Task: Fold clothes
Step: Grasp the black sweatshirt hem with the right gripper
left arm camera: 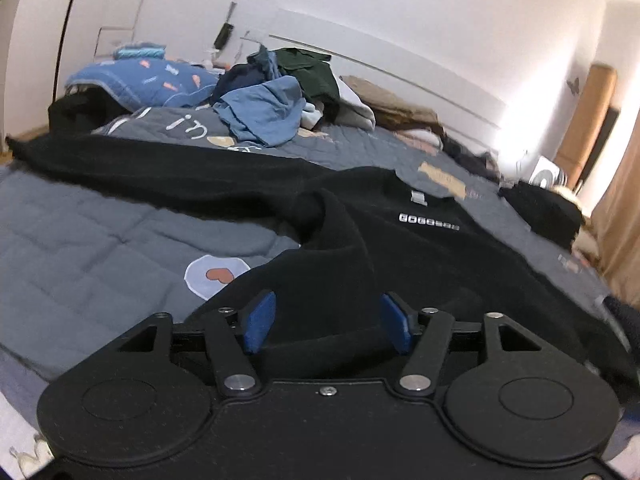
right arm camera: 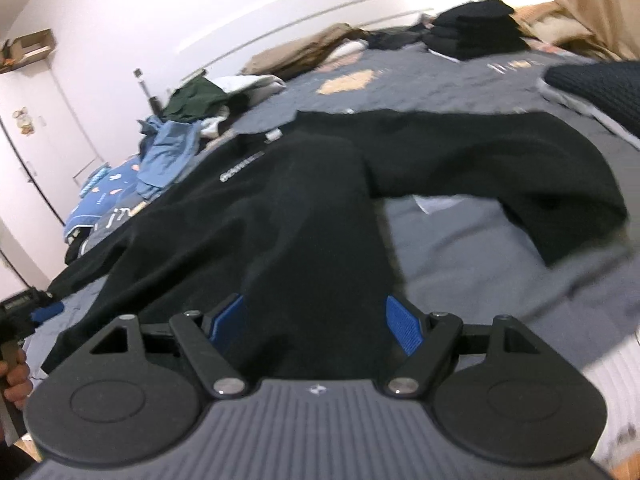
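- Clearly somewhere mid-job on the bed: black sweatshirt (left arm camera: pixel 400 216) spread over the grey quilt (left arm camera: pixel 80 216), chest print and neck label facing up, its hem end drawn toward both cameras at 6 o'clock.
- Lies only partly arranged: one sleeve stretched out flat toward 10 o'clock in the left wrist view, the other bent back on itself toward 3 o'clock in the right wrist view; no crisp body fold visible.
- Looks already dealt with: stack of folded dark clothes (right arm camera: pixel 476 32) far off at 1 o'clock in the right wrist view.
- Looks left to do: heap of unfolded clothes (left arm camera: pixel 280 92), blue, green and white, at 12 o'clock in the left wrist view, well apart from the sweatshirt.
- Left gripper (left arm camera: pixel 326 324): low over the quilt at the sweatshirt's near edge, pointing along the garment; blue pads standing wide apart with a raised ridge of black cloth lying between them, not pinched.
- Right gripper (right arm camera: pixel 316 326): likewise low and level, aimed up the length of the body panel; pads spread wide, cloth running between them without being squeezed.
- Seen at 9 o'clock in the right wrist view: person's hand (right arm camera: pixel 16 380) around the other tool's handle.
- Cannot tell whether the cloth has just been let go or is about to be pinched.
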Action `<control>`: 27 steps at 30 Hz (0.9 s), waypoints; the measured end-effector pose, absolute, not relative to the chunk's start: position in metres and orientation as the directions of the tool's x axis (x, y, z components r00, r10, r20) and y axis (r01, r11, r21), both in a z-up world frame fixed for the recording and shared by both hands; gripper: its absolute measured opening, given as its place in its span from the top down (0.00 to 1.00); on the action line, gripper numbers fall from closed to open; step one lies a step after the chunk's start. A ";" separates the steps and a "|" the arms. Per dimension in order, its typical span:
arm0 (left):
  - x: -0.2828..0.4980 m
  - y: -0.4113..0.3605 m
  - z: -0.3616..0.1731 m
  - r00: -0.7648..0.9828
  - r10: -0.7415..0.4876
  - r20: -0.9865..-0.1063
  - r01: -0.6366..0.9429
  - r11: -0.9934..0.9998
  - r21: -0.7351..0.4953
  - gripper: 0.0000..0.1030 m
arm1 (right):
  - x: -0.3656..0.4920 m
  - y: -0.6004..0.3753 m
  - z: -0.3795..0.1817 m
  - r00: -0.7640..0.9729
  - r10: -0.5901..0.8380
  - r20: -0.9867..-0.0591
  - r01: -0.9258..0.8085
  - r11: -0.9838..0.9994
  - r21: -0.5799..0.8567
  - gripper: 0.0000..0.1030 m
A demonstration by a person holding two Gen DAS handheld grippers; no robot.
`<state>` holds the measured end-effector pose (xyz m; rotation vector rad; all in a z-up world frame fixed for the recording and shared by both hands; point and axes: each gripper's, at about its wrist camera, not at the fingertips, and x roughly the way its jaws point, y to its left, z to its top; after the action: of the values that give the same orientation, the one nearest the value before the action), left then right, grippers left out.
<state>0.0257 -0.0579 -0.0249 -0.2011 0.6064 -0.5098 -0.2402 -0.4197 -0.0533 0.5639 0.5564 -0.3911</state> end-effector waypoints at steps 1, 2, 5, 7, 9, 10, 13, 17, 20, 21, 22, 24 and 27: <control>0.026 -0.057 -0.026 0.700 -0.514 -0.495 0.390 0.857 -0.337 0.42 | -0.244 -0.418 -0.056 0.776 -0.192 -0.601 0.496 0.773 0.394 0.25; 0.025 -0.055 -0.026 0.697 -0.515 -0.498 0.389 0.856 -0.341 0.42 | -0.247 -0.416 -0.059 0.770 -0.183 -0.611 0.499 0.771 0.397 0.25; 0.024 -0.053 -0.025 0.692 -0.523 -0.497 0.387 0.850 -0.356 0.42 | -0.256 -0.408 -0.068 0.751 -0.158 -0.641 0.505 0.763 0.404 0.25; 0.023 -0.054 -0.022 0.686 -0.536 -0.492 0.397 0.842 -0.365 0.42 | -0.261 -0.403 -0.074 0.738 -0.140 -0.660 0.509 0.757 0.409 0.25; 0.021 -0.054 -0.022 0.684 -0.540 -0.491 0.403 0.840 -0.363 0.42 | -0.264 -0.399 -0.079 0.724 -0.132 -0.677 0.517 0.753 0.406 0.25; 0.021 -0.055 -0.021 0.682 -0.542 -0.491 0.407 0.839 -0.361 0.41 | -0.265 -0.398 -0.081 0.719 -0.132 -0.683 0.522 0.750 0.405 0.25; 0.020 -0.054 -0.022 0.683 -0.537 -0.494 0.407 0.842 -0.353 0.41 | -0.259 -0.396 -0.088 0.708 -0.111 -0.697 0.527 0.740 0.418 0.25; 0.023 -0.050 -0.022 0.687 -0.525 -0.502 0.384 0.849 -0.364 0.41 | -0.250 -0.394 -0.099 0.696 -0.079 -0.713 0.530 0.726 0.438 0.25; 0.025 -0.047 -0.022 0.694 -0.515 -0.503 0.365 0.854 -0.370 0.41 | -0.243 -0.392 -0.107 0.688 -0.055 -0.724 0.534 0.714 0.453 0.25; 0.025 -0.046 -0.022 0.696 -0.512 -0.504 0.359 0.855 -0.373 0.40 | -0.240 -0.391 -0.110 0.687 -0.050 -0.725 0.536 0.709 0.459 0.25; 0.026 -0.046 -0.022 0.697 -0.509 -0.504 0.353 0.857 -0.376 0.40 | -0.238 -0.391 -0.112 0.685 -0.048 -0.727 0.539 0.704 0.462 0.25; 0.027 -0.045 -0.022 0.700 -0.504 -0.506 0.342 0.859 -0.382 0.40 | -0.235 -0.389 -0.116 0.682 -0.049 -0.730 0.546 0.698 0.464 0.26; 0.029 -0.045 -0.022 0.702 -0.495 -0.513 0.334 0.864 -0.377 0.40 | -0.232 -0.387 -0.120 0.679 -0.050 -0.732 0.556 0.686 0.469 0.31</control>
<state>0.0290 -0.0450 -0.0219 -0.2654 0.6441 -0.4672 -0.2317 -0.3871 -0.1199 0.7454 0.7552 -0.3781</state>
